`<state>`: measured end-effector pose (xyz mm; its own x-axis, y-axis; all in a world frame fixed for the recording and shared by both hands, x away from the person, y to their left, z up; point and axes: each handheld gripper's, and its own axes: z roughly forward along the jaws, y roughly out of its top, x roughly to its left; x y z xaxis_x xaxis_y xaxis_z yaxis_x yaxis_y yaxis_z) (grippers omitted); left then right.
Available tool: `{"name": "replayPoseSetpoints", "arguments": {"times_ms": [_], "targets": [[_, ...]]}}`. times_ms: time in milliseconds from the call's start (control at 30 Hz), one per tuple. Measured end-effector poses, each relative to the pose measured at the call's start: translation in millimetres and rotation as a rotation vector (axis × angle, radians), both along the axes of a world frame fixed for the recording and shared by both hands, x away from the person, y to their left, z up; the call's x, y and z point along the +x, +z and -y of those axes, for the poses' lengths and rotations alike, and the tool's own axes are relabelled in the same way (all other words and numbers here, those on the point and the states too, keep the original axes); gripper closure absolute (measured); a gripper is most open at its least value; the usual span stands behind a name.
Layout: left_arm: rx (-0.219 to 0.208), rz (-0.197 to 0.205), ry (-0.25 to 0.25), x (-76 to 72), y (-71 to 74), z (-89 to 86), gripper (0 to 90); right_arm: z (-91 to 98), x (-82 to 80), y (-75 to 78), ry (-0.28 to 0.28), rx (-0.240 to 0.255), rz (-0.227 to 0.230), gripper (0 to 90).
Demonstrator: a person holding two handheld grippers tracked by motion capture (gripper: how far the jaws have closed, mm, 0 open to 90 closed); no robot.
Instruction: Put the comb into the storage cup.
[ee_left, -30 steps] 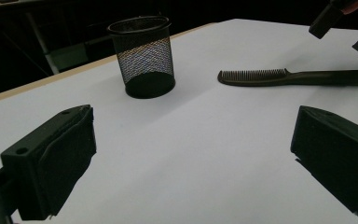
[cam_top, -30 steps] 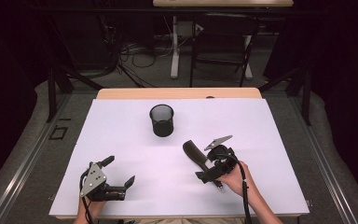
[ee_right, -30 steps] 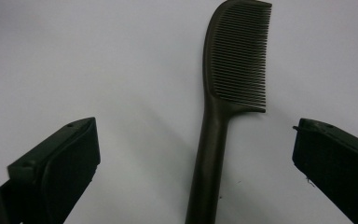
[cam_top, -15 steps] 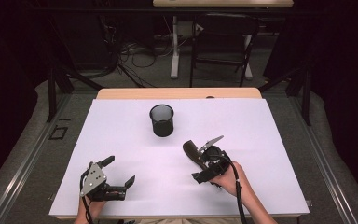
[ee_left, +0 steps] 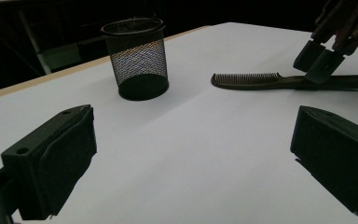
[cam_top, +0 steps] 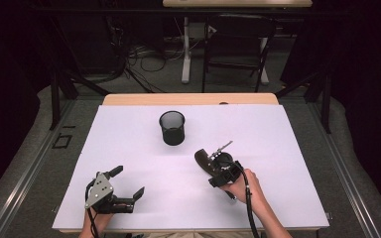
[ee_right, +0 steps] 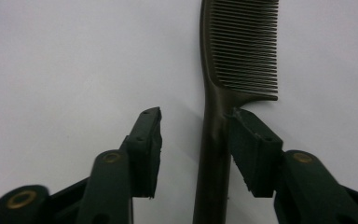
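The comb point(ee_right: 216, 140) is straddled on the counter point(cam_top: 287, 148) by the right gripper point(ee_right: 193, 140), its closing fingers not yet clamped, while the left gripper point(ee_left: 191, 154) is held apart.

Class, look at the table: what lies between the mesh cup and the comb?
Nothing: between the mesh cup and the comb there is bare white table, seen in the left gripper view.

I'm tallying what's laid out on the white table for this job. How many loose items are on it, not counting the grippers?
2: a black mesh cup standing upright mid-table toward the far edge, and a dark comb lying flat nearer the person, its handle between the right gripper jaws. Nothing seems hidden.
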<state>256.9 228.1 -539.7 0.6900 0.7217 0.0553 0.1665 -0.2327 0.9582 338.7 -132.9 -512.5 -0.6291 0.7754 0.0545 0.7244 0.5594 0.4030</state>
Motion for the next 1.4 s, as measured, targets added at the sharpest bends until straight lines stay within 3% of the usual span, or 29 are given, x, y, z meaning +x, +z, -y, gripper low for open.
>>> {"name": "replayPoseSetpoints", "arguments": {"times_ms": [133, 200, 367, 467, 600, 667, 733, 800, 900, 933, 1000, 1067, 1133, 1233, 1300, 1333, 1367, 1400], "targets": [[-0.013, -0.005, -0.022, -0.3, 0.4, -0.1, 0.3, -2.0, 5.5, -1.0, -0.002, -0.026, -0.020, 63.4], [-0.017, -0.003, -0.026, -0.2, 0.9, -0.4, 0.3, -1.7, 7.1, -1.5, -0.028, -0.031, -0.026, 64.1], [-0.025, -0.003, -0.042, -0.4, 1.4, -0.4, 0.3, -3.6, 8.9, -5.6, -0.046, -0.056, -0.023, 65.9], [-0.035, -0.007, -0.050, -0.1, 1.7, -0.9, 0.3, -7.4, 10.0, -9.0, -0.049, -0.098, -0.025, 66.7], [-0.039, -0.011, -0.049, -0.1, 1.8, -1.3, 0.5, -9.2, 10.6, -10.3, -0.064, -0.104, -0.023, 67.4], [-0.041, -0.012, -0.052, 0.1, 1.6, -1.9, 0.5, -8.7, 12.4, -10.6, -0.073, -0.145, -0.038, 68.4], [-0.042, -0.014, -0.051, 0.2, 1.5, -2.6, 0.5, -8.2, 12.4, -14.5, -0.084, -0.117, -0.014, 69.0], [-0.047, -0.015, -0.045, -0.1, 2.0, -3.3, 0.6, -5.4, 13.3, -17.0, -0.090, -0.117, -0.047, 70.6], [-0.046, -0.014, -0.044, -0.1, 2.0, -3.2, 0.7, -1.9, 13.9, -16.7, -0.092, -0.104, -0.056, 71.4], [-0.047, -0.014, -0.043, -0.2, 2.0, -3.1, 0.7, -0.9, 13.9, -20.6, -0.101, -0.054, -0.024, 71.7], [-0.047, -0.014, -0.046, -0.1, 1.9, -3.1, 0.7, 0.0, 14.1, -21.7, -0.101, -0.040, -0.013, 72.0], [-0.045, -0.014, -0.043, -0.1, 2.0, -3.1, 0.8, 1.9, 14.2, -17.5, -0.100, -0.065, -0.051, 72.2], [-0.046, -0.014, -0.047, 0.2, 1.9, -2.9, 0.8, 3.5, 14.3, -17.7, -0.095, -0.042, -0.051, 72.3], [-0.046, -0.012, -0.048, 0.1, 2.0, -3.0, 0.8, 4.6, 13.7, -15.0, -0.079, -0.046, -0.063, 72.4], [-0.043, -0.014, -0.046, 0.1, 2.1, -3.2, 0.8, 4.2, 11.2, -15.0, -0.082, -0.015, -0.051, 72.4], [-0.044, -0.014, -0.046, 0.2, 1.9, -3.2, 0.8, 6.2, 13.4, -5.2, -0.033, -0.120, -0.127, 72.4], [-0.046, -0.016, -0.044, 0.3, 1.8, -3.2, 0.8, 6.6, 13.9, -2.9, -0.018, -0.143, -0.140, 72.5], [-0.046, -0.016, -0.045, 0.4, 1.8, -3.3, 0.8, 5.9, 11.0, -14.0, -0.050, -0.013, -0.040, 72.5]]}}
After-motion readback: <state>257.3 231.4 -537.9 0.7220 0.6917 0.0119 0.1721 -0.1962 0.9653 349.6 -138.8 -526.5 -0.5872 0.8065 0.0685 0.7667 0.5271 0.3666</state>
